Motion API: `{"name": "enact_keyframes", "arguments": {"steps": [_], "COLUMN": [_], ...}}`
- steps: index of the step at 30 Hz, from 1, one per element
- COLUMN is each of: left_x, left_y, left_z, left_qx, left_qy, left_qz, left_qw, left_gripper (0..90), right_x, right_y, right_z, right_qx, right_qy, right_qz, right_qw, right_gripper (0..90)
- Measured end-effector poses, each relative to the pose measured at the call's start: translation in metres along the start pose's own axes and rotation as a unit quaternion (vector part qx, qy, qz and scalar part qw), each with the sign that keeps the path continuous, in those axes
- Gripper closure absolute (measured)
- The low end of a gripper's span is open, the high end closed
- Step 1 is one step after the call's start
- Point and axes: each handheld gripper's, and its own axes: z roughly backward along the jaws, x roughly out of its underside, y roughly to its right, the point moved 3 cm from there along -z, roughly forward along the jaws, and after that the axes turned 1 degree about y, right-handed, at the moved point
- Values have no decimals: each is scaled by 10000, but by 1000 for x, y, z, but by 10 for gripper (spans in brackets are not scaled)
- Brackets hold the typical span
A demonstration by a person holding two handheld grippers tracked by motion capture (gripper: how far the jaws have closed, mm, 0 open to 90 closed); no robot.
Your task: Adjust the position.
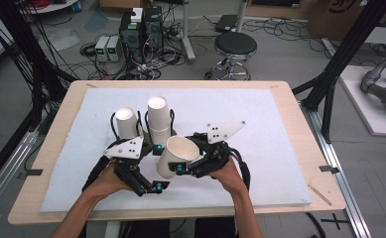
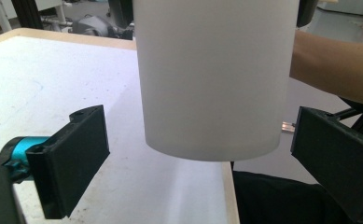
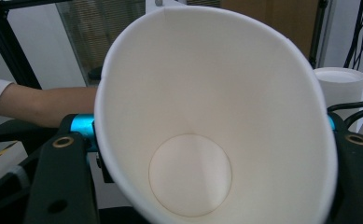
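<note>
Held paper cup point(image 1: 176, 155): base hidden behind the left tool point(image 1: 146, 171) in the high view, rim cut off in the left gripper view. It hangs tilted over the table point(image 1: 289, 89), just in front of the tall cup stack point(image 1: 159, 119). Right tool point(image 1: 193, 166) clamped on its wall, squeezing the mouth oval. Left tool's jaws apart, flanking the cup, not touching.

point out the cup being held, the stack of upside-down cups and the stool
held paper cup point(image 1: 176, 154), high view, on its outer wall below the rim
stack of upside-down cups point(image 1: 158, 119), high view, on the side wall
stool point(image 1: 235, 45), high view, on its black seat
</note>
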Motion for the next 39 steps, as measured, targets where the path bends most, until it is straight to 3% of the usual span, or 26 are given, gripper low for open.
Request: {"name": "enact_keyframes", "arguments": {"steps": [7,12,19,23,32,36,39], "left_x": [4,10,28,40,60,70,77], "left_y": [1,-2,-10,-17,-23,-25,-27], "left_z": [10,25,47,59,79,88,95], "left_qx": [-112,-513,-1058,-1461,-2086,-2374,-2637], "left_qy": [-75,-28,52,162,266,264,299], "left_qz": [-100,-52,63,187,335,379,430], "left_qw": [9999,9987,9944,9890,9771,9703,9632], "left_gripper": [41,42,42,42,42,42,42], "right_x": [0,1,2,4,7,9,11], "right_y": [-1,0,0,0,1,1,1], "right_z": [5,11,21,24,33,35,37], "right_qx": [109,246,605,836,1275,1440,1583], "right_qy": [-61,-67,-164,-203,-332,-387,-466], "right_qz": [63,78,59,62,32,44,45], "right_qw": [9999,9996,9980,9963,9913,9888,9863], "right_gripper": [331,331,332,331,332,332,332]}}
